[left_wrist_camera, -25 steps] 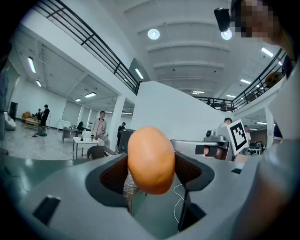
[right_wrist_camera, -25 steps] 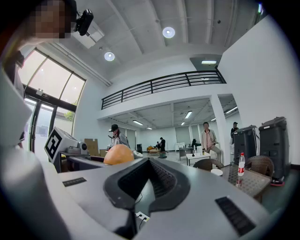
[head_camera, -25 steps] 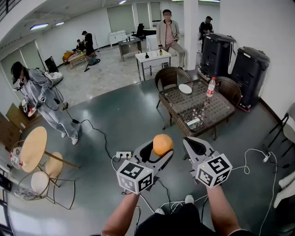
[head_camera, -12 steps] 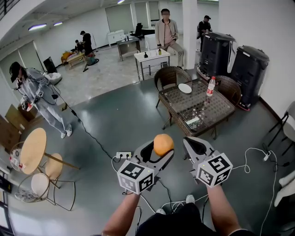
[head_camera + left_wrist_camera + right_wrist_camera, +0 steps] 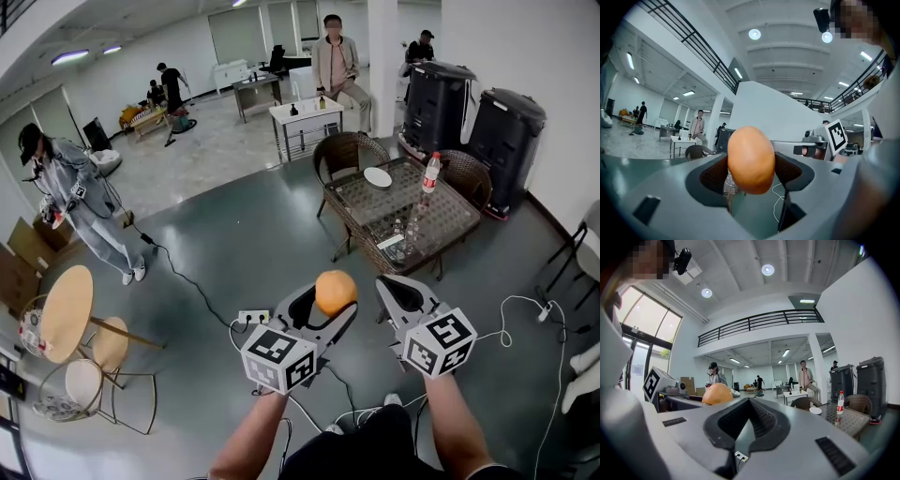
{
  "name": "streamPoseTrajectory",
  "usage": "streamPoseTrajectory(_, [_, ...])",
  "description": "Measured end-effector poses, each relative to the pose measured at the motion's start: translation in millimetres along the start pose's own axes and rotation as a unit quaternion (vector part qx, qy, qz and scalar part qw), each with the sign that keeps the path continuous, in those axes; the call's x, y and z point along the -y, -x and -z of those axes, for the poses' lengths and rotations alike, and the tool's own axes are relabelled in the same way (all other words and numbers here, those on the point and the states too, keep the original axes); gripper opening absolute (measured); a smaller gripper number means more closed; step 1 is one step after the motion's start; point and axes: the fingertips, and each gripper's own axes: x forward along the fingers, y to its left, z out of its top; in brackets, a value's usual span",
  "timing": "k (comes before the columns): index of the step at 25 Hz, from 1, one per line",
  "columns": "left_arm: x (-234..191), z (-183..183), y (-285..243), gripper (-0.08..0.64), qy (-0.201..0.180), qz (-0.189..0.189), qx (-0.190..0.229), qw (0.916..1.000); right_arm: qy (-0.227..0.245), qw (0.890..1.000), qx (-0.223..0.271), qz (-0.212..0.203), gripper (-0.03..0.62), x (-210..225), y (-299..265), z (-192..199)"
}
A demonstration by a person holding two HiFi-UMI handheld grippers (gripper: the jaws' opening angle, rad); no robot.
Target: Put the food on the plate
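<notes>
Orange food (image 5: 335,292), white plate (image 5: 377,177), perhaps red-capped bottle (image 5: 429,175).

**Hard to See**

The round orange food (image 5: 336,289) has its bottom hidden behind the left gripper (image 5: 335,301). The plate (image 5: 378,177) on the glass table (image 5: 450,221) is tiny and far away. The left arm (image 5: 251,436) and right arm (image 5: 452,427) run off the bottom edge.

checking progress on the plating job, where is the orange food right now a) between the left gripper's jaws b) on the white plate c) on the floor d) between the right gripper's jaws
a: the orange food sits clamped between the jaws of the left gripper, the right gripper holds nothing, and the white plate lies far ahead on the table.
</notes>
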Motion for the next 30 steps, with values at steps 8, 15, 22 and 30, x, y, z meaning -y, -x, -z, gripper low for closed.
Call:
streamPoseTrajectory(8, [-20, 0, -12, 0.319, -0.007, 0.007, -0.01, 0.9999, -0.008, 1.0, 0.006, 0.007, 0.006, 16, -24, 1])
streamPoseTrajectory(15, [-49, -2, -46, 0.319, -0.012, -0.005, -0.016, 0.9998, -0.01, 1.0, 0.012, -0.003, 0.006, 50, -56, 3])
streamPoseTrajectory(22, [-94, -7, -113, 0.319, -0.011, -0.01, -0.024, 0.9996, -0.015, 1.0, 0.016, -0.012, 0.006, 115, -109, 2])
streamPoseTrajectory(30, [-144, -24, -212, 0.319, -0.011, -0.013, -0.031, 0.9994, -0.022, 0.999, 0.016, -0.019, 0.006, 209, -171, -5])
